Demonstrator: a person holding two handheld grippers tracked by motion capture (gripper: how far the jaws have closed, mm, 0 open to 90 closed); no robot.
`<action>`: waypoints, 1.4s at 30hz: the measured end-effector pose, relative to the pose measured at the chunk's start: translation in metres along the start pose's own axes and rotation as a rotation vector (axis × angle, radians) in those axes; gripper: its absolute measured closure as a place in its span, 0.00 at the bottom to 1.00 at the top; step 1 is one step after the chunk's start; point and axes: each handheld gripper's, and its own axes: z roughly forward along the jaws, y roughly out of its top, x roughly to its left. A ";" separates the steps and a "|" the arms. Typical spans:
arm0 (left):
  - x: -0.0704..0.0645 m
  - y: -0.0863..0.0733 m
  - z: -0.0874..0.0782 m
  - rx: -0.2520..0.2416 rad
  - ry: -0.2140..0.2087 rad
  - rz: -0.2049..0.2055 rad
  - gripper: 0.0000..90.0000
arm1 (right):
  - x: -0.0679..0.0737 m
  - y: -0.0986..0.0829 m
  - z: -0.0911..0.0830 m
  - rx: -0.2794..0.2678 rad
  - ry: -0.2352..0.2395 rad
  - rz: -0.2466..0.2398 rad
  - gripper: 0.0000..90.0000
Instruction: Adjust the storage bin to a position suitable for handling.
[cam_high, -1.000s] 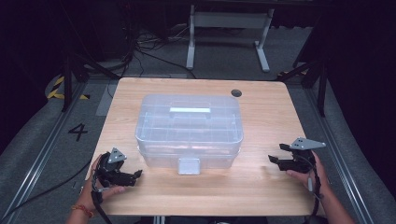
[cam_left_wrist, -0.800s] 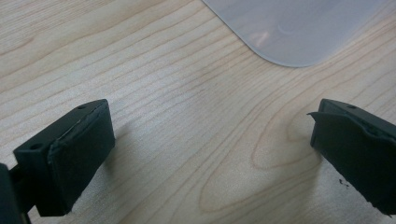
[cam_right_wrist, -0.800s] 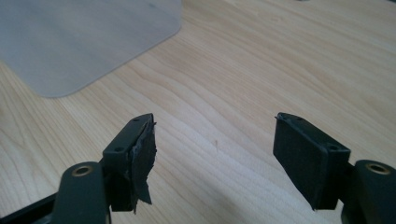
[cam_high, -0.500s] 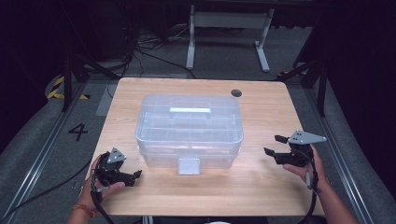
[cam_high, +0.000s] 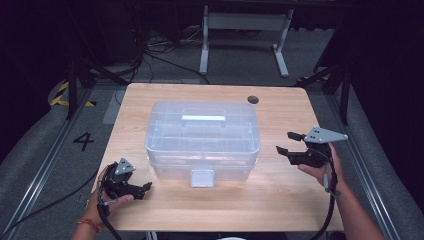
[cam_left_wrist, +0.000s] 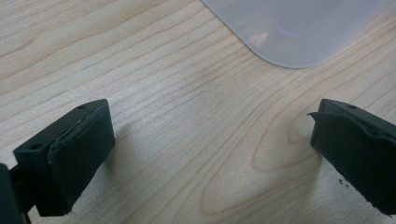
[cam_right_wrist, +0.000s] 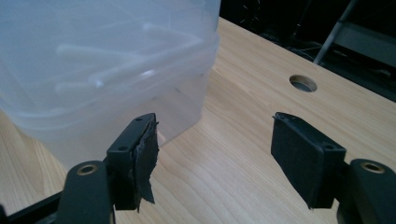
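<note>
— How far had the work got?

— Barely begun, I'd judge. The clear plastic box (cam_high: 202, 140) sat in the middle of the table (cam_high: 280, 200), lid on and front latch (cam_high: 202, 177) down, nothing touching it.

— And the claws?

— The left gripper (cam_high: 142, 189) was low over the wood near the box's front left corner, jaws wide and empty. The right gripper (cam_high: 289, 145) hung just beside the box's right end, also wide open, holding nothing.

— So what was left?

— Seemingly everything: gripping, unlatching, opening.
</note>
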 end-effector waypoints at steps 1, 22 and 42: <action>0.000 0.000 0.000 0.000 0.000 0.000 0.00 | 0.000 0.003 0.000 -0.005 0.003 -0.006 0.36; 0.000 0.000 0.000 0.002 0.000 0.002 0.00 | 0.013 0.054 0.008 -0.070 0.043 -0.078 0.37; 0.001 0.000 0.000 0.000 -0.001 0.007 0.00 | 0.030 0.088 0.029 -0.091 0.083 -0.127 0.38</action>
